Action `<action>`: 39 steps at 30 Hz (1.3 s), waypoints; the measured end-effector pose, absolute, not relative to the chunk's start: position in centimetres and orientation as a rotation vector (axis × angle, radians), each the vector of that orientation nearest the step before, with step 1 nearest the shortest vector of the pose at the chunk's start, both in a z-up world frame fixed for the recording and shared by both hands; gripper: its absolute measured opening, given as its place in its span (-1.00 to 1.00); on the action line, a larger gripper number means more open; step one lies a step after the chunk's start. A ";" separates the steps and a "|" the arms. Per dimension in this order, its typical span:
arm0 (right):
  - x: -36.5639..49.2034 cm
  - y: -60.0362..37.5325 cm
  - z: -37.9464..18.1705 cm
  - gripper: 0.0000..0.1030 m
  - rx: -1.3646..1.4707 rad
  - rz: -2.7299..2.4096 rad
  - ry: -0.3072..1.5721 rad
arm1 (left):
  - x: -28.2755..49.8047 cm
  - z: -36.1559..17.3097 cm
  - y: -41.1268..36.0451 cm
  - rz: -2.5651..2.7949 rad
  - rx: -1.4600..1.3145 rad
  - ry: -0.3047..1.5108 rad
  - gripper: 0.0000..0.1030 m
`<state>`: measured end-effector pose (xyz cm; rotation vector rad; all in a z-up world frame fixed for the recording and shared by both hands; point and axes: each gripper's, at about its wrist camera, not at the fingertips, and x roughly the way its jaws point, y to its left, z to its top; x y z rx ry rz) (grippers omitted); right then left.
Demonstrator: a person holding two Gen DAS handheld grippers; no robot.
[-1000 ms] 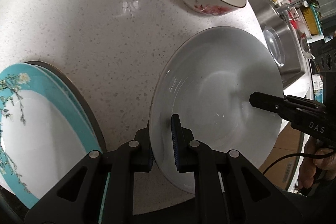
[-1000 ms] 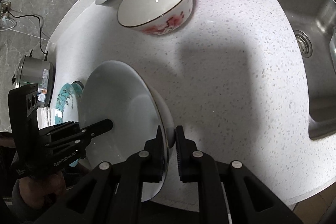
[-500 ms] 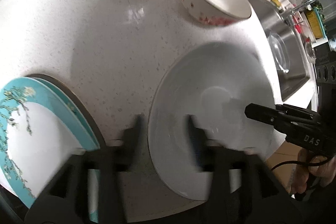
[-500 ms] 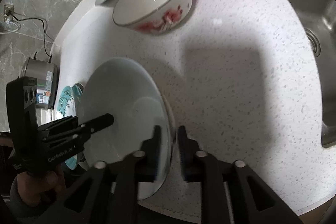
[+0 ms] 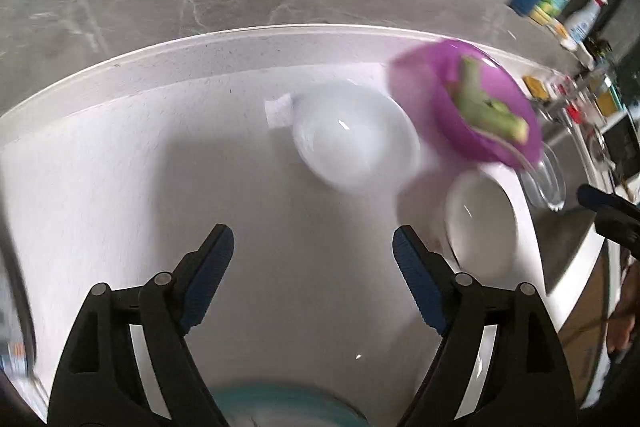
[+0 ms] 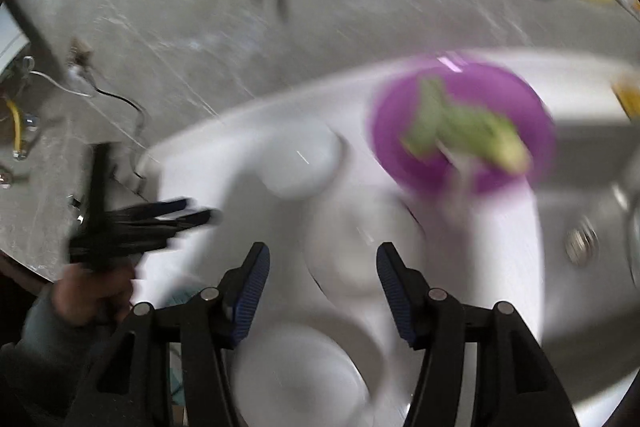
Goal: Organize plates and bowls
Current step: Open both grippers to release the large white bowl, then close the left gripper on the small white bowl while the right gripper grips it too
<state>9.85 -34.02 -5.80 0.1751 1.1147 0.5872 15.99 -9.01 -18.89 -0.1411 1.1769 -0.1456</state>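
both views are smeared with blur. the landmark is the round purple plastic basin point(image 5: 472, 107) holding green vegetable pieces, which sits at the back of the speckled white stone countertop point(image 5: 120, 187).

in the left wrist view, the left gripper point(image 5: 308, 267) has its blue-padded jaws spread wide apart with nothing between them, only bare counter. a plain white bowl point(image 5: 356, 139) stands just left of the purple basin, touching a small white square scrap point(image 5: 279, 111) on its far left side. a second white bowl point(image 5: 480, 223) sits in front of the basin, near the right jaw. a clear glass bowl point(image 5: 544, 179) lies just right of the basin. at the bottom edge, well in front of the basin, a teal plate rim point(image 5: 280, 403) shows.

in the right wrist view, the right gripper point(image 6: 322, 283) is also spread apart and empty. between and below its jaws, in front of the basin, lies a large white plate point(image 6: 304, 371). the steel sink point(image 6: 580, 239) is right of the basin.
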 end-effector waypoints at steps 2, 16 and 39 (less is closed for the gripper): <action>12.6 -31.6 -6.6 0.16 0.153 0.562 1.141 | 19.2 -19.9 -8.1 -0.187 -0.164 1.188 0.58; 21.9 -23.9 -18.6 0.10 0.081 0.338 1.426 | 25.3 -25.8 -7.8 -0.250 -0.103 1.314 0.05; 21.8 -23.0 -17.1 -0.81 0.037 0.361 1.408 | 25.0 -23.8 -9.2 -0.343 -0.095 1.253 -0.79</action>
